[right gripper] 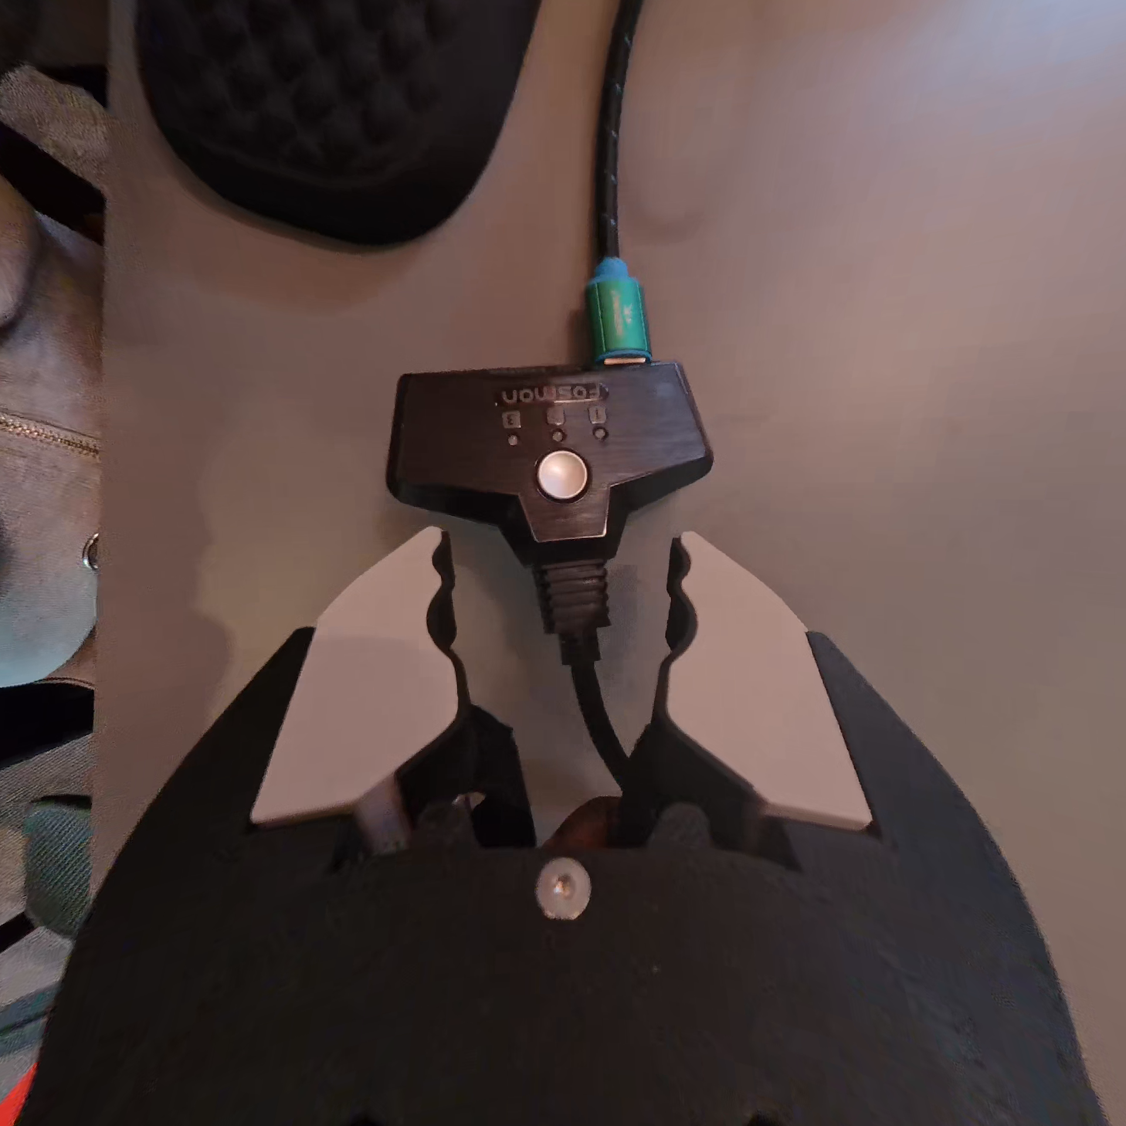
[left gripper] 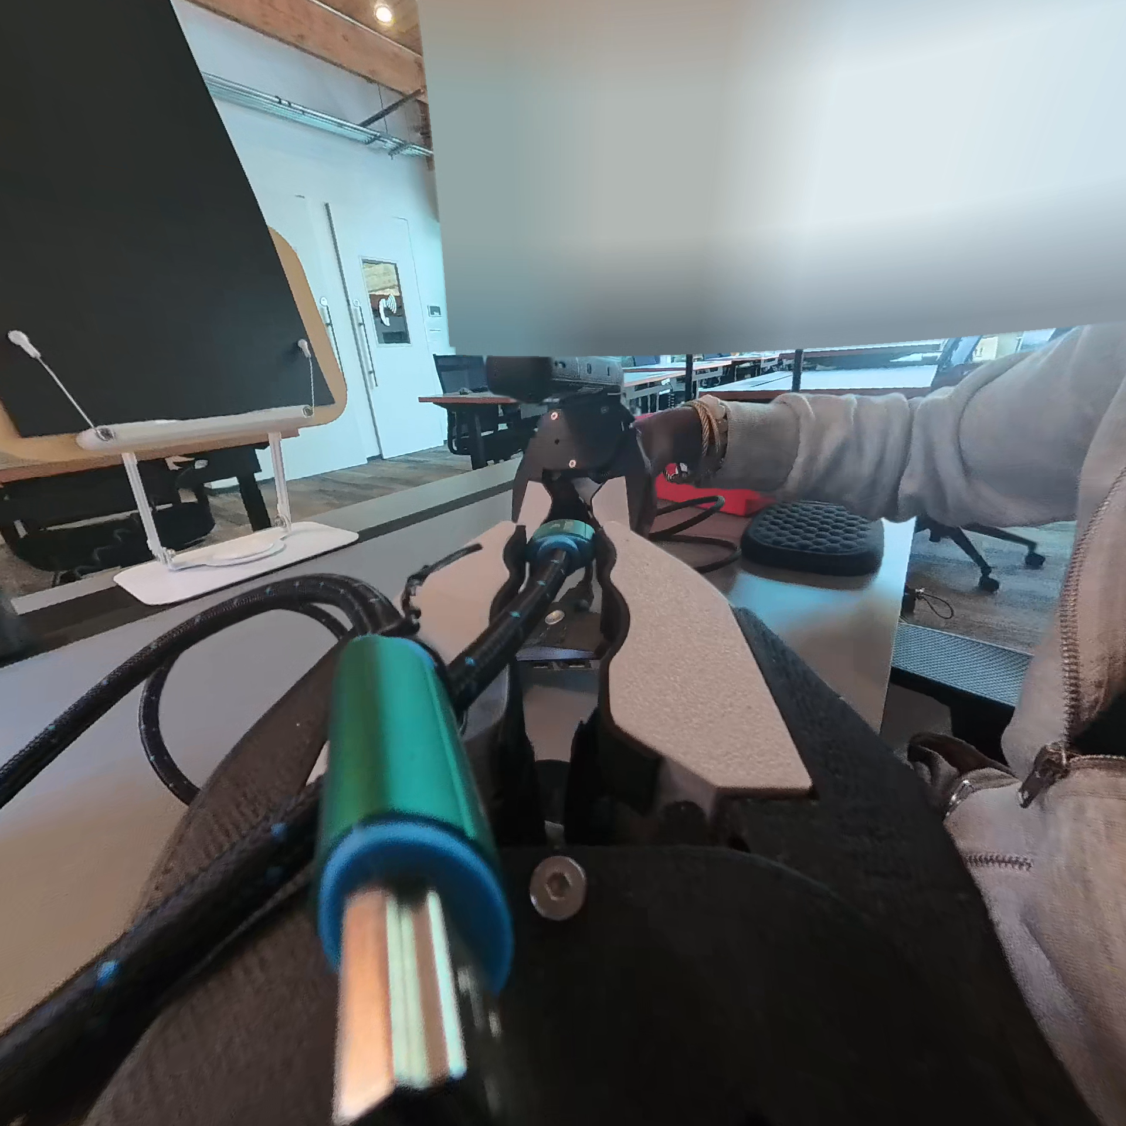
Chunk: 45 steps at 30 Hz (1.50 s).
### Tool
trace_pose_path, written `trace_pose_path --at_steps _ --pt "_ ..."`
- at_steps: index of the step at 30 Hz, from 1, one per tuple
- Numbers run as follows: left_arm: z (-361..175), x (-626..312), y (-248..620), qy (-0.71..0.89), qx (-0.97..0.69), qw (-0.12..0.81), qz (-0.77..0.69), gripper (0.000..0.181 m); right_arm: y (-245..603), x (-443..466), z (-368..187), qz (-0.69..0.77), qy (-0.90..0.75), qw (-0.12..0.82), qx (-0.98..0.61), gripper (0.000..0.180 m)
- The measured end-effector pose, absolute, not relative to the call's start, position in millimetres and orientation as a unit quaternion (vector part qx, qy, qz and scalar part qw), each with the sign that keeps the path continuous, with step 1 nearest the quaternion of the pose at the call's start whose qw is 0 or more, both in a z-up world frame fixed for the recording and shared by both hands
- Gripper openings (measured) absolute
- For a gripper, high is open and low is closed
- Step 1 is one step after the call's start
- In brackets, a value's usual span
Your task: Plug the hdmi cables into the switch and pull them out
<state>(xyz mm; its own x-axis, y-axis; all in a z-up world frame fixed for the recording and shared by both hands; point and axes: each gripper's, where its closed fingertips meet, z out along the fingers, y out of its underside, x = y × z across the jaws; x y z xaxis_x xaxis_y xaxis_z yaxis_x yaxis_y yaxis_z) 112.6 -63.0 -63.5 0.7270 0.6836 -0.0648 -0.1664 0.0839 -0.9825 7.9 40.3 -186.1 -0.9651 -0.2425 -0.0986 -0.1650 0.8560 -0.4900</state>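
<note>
A black HDMI switch lies flat on the grey table. One green HDMI plug sits in its far right port, and its black braided cable runs away. My right gripper is open and points down, with its fingers either side of the switch's own lead. In the left wrist view the plugged-in green plug shows just past my left gripper. Its jaws stand a narrow gap apart and the cable runs loose between them. A second green plug rests on the left gripper's body. The right gripper stands beyond.
A black honeycomb pad lies beside the switch and also shows in the left wrist view. A white stand holding a black board is at the far left. A person's grey sleeve reaches in from the right. The table edge is on the right.
</note>
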Motion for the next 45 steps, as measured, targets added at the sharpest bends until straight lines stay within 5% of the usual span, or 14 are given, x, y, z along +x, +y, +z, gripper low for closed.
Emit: trace_pose_path --at_steps 3,6,23,45 --pt "-68 110 -62 -0.216 -0.606 0.704 0.3 0.02 42 10 -201 -0.203 0.97 0.083 -0.102 0.064" --pt "-68 111 -61 -0.215 -0.6 0.716 0.284 0.02 37 14 -210 -0.207 0.969 0.084 -0.103 0.041" --pt "-53 130 -57 -0.18 -0.602 0.737 0.248 0.02 22 43 -138 -0.497 0.86 0.056 -0.102 0.039" --pt "-77 129 -41 -0.165 -0.655 0.698 0.239 0.021 13 67 -125 -0.534 0.83 0.015 -0.16 0.039"
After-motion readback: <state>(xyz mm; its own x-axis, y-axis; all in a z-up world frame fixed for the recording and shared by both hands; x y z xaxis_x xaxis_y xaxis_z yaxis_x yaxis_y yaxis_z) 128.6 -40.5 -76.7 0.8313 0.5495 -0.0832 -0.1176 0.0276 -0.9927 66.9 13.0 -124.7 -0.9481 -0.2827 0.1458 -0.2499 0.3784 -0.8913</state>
